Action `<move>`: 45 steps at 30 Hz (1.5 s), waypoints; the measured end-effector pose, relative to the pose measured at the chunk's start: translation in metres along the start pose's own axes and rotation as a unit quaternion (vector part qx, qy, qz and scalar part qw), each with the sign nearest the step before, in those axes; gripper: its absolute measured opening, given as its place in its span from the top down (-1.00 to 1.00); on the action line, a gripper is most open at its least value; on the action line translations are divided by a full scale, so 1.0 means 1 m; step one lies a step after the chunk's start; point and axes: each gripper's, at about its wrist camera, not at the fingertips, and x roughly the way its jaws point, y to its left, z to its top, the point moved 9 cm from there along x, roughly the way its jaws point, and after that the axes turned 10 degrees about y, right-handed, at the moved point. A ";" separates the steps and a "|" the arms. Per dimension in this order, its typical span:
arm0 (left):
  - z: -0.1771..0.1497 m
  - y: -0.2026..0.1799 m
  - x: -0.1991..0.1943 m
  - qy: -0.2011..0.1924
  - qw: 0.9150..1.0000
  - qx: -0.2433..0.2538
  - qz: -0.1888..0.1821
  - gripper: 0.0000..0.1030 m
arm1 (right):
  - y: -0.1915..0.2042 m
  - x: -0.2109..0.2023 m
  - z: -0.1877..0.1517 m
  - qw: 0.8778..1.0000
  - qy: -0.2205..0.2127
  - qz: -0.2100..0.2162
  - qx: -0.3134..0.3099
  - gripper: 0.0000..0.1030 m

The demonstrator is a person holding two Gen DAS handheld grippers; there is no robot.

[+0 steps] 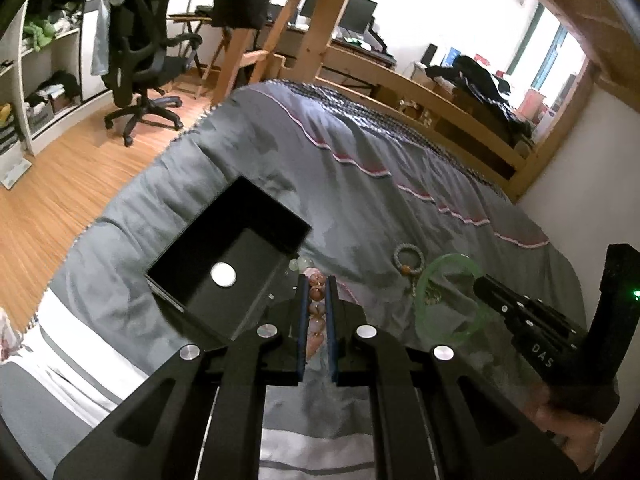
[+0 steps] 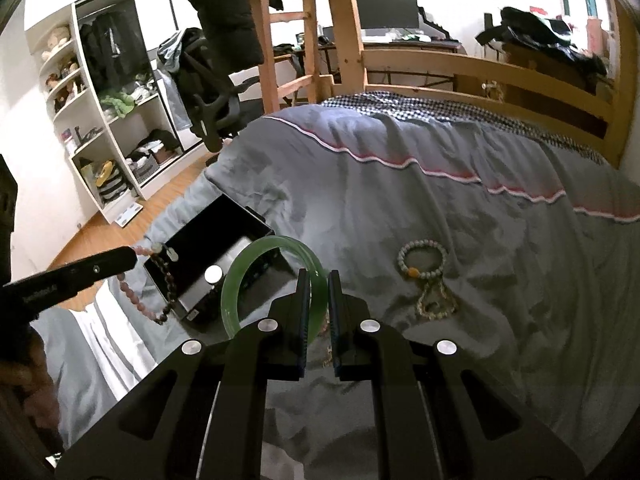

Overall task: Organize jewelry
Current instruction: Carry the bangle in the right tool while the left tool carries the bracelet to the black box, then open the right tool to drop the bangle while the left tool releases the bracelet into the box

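Grey quilted bed cover (image 2: 420, 184) carries all items. Open black rectangular jewelry box (image 1: 224, 256) sits on it at left, a round silver disc (image 1: 223, 274) on its floor. Left gripper (image 1: 316, 300): jaws narrow, clamped on a pink and brown beaded bracelet (image 2: 136, 300) that hangs just beside the box's near edge. Right gripper (image 2: 318, 304): jaws narrow, clamped on a translucent green jade bangle (image 2: 248, 268), lifted off the cover near the box. Pale beaded bracelet with an orange bead (image 2: 420, 260) lies on the cover to the right, apart from both grippers.
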 end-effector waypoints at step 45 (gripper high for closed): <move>0.042 0.086 0.011 0.002 0.995 -0.097 0.035 -0.24 | 0.092 0.141 0.055 0.994 0.070 0.089 0.004 -0.46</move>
